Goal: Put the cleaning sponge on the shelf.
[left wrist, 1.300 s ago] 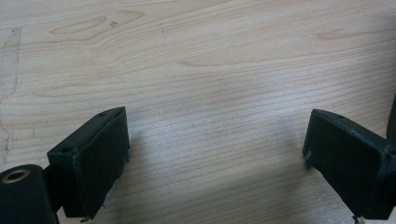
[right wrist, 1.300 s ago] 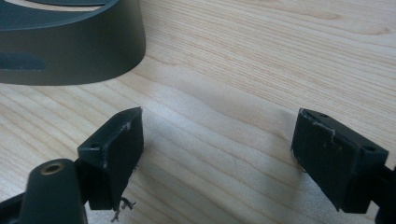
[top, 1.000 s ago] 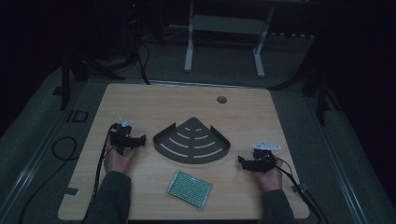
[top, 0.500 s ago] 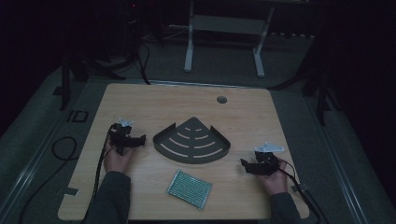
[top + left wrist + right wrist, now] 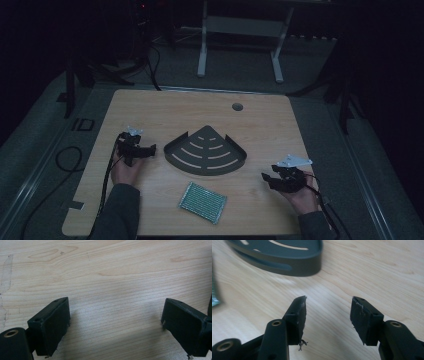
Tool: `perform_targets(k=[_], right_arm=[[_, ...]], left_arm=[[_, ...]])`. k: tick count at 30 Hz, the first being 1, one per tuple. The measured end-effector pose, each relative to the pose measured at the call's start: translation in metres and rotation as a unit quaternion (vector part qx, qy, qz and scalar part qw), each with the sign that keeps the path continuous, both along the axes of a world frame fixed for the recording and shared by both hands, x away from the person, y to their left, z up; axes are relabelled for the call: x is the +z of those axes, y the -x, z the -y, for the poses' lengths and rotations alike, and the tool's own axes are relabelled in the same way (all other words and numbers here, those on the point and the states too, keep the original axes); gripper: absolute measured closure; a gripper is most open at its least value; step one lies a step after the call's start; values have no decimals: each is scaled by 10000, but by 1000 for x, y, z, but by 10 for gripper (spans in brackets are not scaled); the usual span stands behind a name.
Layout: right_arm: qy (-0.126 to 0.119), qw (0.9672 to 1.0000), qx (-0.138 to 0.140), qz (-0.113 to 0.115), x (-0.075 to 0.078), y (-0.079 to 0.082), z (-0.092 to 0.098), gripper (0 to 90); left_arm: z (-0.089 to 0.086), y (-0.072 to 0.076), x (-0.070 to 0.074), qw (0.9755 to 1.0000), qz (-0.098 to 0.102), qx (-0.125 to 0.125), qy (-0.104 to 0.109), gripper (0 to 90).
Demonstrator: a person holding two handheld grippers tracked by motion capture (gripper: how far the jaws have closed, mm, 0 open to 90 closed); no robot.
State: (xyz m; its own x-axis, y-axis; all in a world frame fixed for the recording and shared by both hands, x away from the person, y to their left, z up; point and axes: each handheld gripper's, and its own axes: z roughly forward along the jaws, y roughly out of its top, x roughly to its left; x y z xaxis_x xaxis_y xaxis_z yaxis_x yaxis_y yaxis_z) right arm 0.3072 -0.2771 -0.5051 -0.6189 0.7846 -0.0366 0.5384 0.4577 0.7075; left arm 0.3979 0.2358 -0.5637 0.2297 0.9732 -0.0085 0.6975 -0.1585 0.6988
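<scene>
A dark fan-shaped slotted tray (image 5: 207, 150) lies in the middle of the wooden table (image 5: 165, 107). In front of it rests a green mesh pad (image 5: 202, 202). My left gripper (image 5: 151, 148) sits just left of the tray, jaws wide apart over bare wood (image 5: 115, 317). Toward the front right, my right gripper (image 5: 265, 178) is open and holds nothing; its own view (image 5: 328, 307) looks past the jaws to the tray's corner (image 5: 287, 260) and an edge of the pad (image 5: 214, 293).
A round cable hole (image 5: 237, 106) marks the table's far side. Cables trail off the left edge to the floor (image 5: 65, 160). A white metal stand (image 5: 240, 30) rises behind the table. Dark posts flank both sides.
My right gripper has drifted toward the near edge of the table and slightly right. The left gripper has stayed where it was.
</scene>
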Motion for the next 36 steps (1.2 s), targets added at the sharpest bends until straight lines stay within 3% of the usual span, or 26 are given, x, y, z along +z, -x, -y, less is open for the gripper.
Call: perform_targets(k=[5, 13, 23, 30, 36], right_arm=[[193, 9994, 283, 51, 10, 9, -13, 497], [205, 9977, 641, -19, 18, 15, -26, 578], [448, 9917, 1203, -2, 34, 28, -55, 644], [462, 9877, 1481, -200, 37, 29, -74, 678], [595, 9825, 1753, -204, 35, 29, -98, 717]], left_arm=[[0, 0, 0, 10000, 0, 3, 0, 90], [0, 0, 0, 10000, 2, -1, -1, 91], [0, 0, 0, 10000, 3, -1, 0, 91], [0, 0, 0, 10000, 4, -1, 1, 91], [0, 0, 0, 10000, 4, -1, 1, 91]])
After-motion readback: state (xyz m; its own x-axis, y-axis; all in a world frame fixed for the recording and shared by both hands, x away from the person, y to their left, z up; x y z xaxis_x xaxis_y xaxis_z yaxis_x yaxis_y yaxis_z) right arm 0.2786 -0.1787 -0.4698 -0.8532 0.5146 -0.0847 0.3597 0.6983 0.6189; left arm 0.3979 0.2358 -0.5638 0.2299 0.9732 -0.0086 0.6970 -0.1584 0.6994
